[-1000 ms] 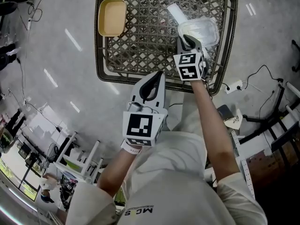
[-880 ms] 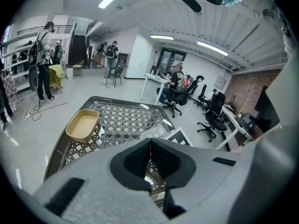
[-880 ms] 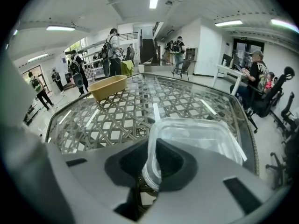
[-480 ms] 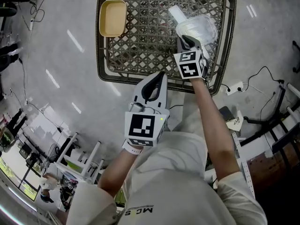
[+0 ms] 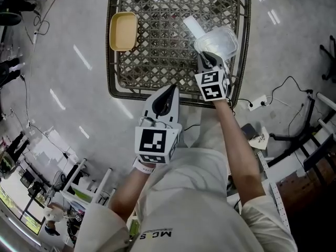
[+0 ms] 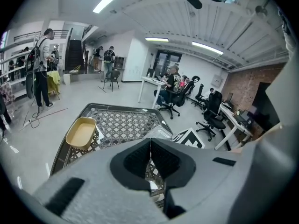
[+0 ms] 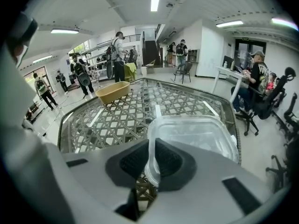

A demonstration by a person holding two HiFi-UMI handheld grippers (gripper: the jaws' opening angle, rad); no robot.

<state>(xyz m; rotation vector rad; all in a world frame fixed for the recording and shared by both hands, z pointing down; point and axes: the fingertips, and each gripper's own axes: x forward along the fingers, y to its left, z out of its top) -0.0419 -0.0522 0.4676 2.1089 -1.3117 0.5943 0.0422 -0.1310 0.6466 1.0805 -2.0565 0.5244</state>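
Where the tub sits: the tub (image 5: pixel 218 38) is at 2 o'clock on the table (image 5: pixel 112 62), over the lattice top. I cannot tell whether its base rests on the top or hangs just clear of it.
Right gripper: the right gripper (image 5: pixel 209 57) comes in from the tub's 6 o'clock. Its jaws are pinched on the tub's near rim, with the thin clear wall caught between the pads (image 7: pixel 170 160).
Left gripper: the left gripper (image 5: pixel 168 93) hangs over the table's 6 o'clock edge. Its jaws are pressed together with nothing in them, and it touches nothing.
Around the tub: a white strip (image 5: pixel 192 25) lies just beside the tub at its 11 o'clock. A tray (image 5: pixel 124 31) sits well apart, at the table's 10 o'clock corner.
Step in hand: by my reading, the grip on the tub is made. One gripper works and the other idles.
Next move calls for: the hold is on one edge of a light, bendy wall, so I judge the far side would tend to droop. Any move of the tub wants a firm pinch, a level wrist and a slow pace. It also needs clearance from the white strip at 11 o'clock and the table rim at 3 o'clock.
Risk: the rim could slip out of the pads, or the wall could buckle under the pinch.
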